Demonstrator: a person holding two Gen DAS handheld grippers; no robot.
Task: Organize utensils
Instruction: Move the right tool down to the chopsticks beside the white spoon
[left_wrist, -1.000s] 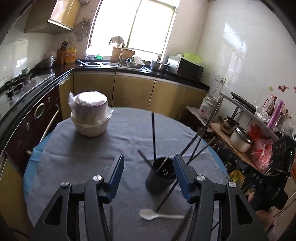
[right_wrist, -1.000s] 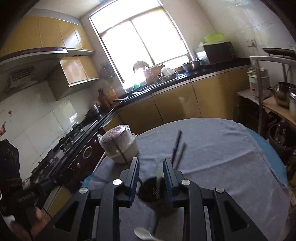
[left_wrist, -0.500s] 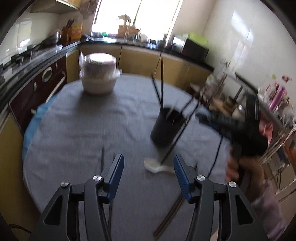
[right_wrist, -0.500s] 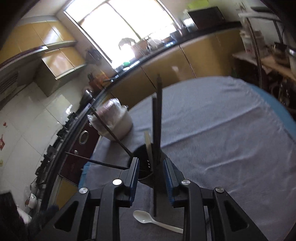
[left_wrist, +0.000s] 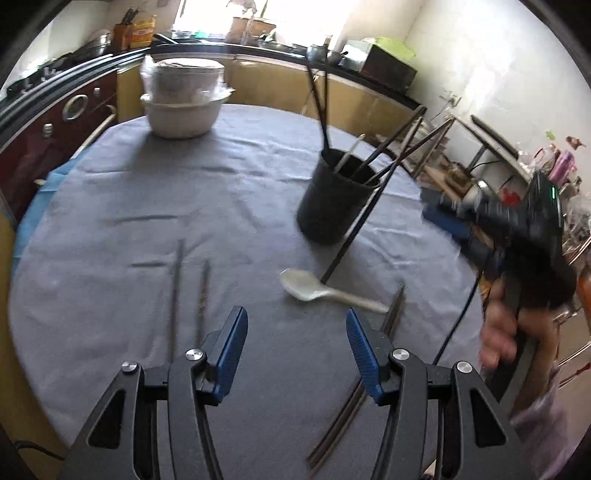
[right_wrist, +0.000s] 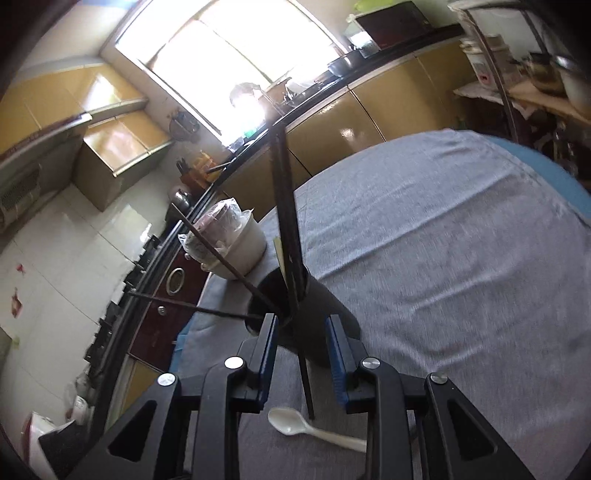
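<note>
Left hand-held gripper hangs half open and empty, so drop squarely over those chopsticks before squeezing.

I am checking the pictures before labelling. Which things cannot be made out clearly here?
- Right gripper, left wrist view: motion blur hides its fingers.
- Chopstick pair, left wrist view: partly behind the left gripper.
- Black holder contents, right wrist view: too dark inside.
</note>
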